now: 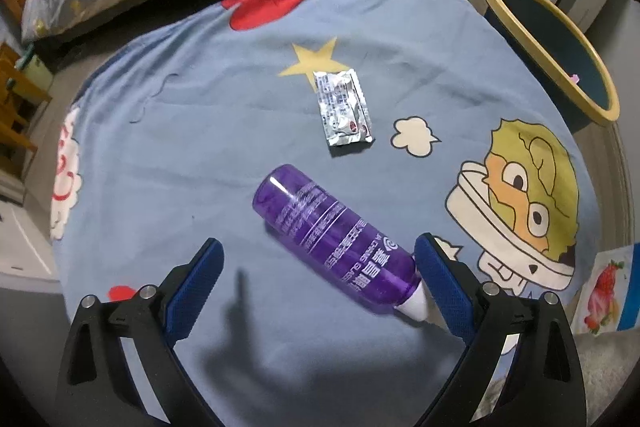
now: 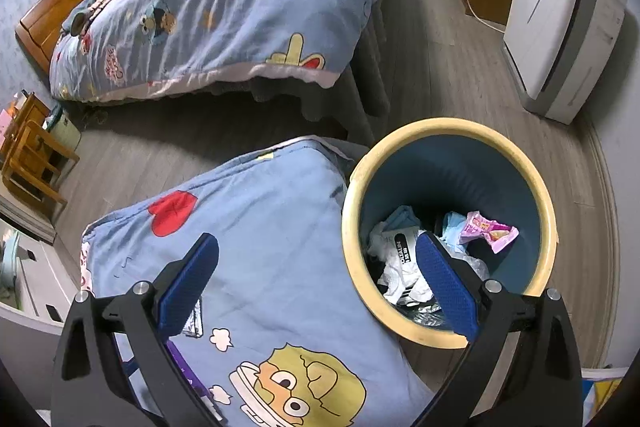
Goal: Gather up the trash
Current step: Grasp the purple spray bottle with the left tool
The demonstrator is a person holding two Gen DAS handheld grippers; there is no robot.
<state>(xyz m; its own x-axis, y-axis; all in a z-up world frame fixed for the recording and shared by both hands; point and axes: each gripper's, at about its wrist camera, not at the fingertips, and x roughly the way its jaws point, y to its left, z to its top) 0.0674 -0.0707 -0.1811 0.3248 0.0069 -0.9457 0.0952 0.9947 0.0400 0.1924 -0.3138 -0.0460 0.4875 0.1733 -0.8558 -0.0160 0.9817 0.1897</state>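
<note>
Left gripper (image 1: 320,269) spread wide above the blue cartoon quilt (image 1: 180,147), holding nothing; purple bottle (image 1: 336,241) lying between the jaws, white cap (image 1: 416,305) just beside the right finger (contact unclear). Silver foil packet (image 1: 345,108) ahead of the tips, flat on the quilt. Right gripper (image 2: 316,267) equally wide and empty, right finger over the yellow-rimmed bin (image 2: 548,211). Only here: bin contents, crumpled white wrapper (image 2: 396,267) and pink packet (image 2: 490,229). Both pointing steeply downward.
</note>
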